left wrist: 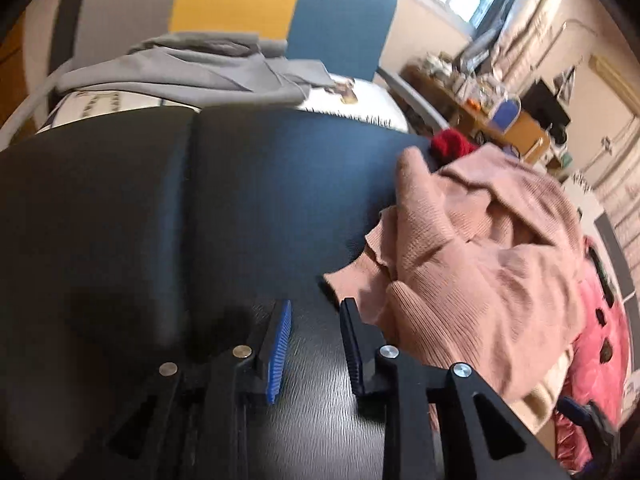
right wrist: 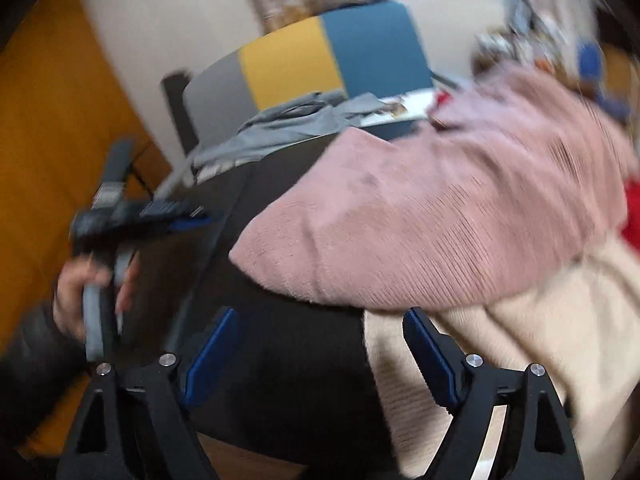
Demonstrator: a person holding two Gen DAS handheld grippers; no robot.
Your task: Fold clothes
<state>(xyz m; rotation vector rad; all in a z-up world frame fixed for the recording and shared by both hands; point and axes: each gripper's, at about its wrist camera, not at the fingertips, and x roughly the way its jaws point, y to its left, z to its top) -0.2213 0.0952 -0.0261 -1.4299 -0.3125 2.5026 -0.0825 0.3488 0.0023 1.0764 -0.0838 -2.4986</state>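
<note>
A crumpled pink ribbed sweater lies on the right side of a dark table. My left gripper is open and empty, low over the table, its fingertips just left of the sweater's hem. In the right wrist view the pink sweater lies on top of a cream knit garment. My right gripper is open and empty, just in front of both garments. The left gripper shows in the right wrist view at the left, held by a hand.
A grey garment lies at the table's far edge on a white printed sheet. A grey, yellow and blue panel stands behind. A red item and a pink buttoned garment lie beside the sweater. A cluttered desk stands far right.
</note>
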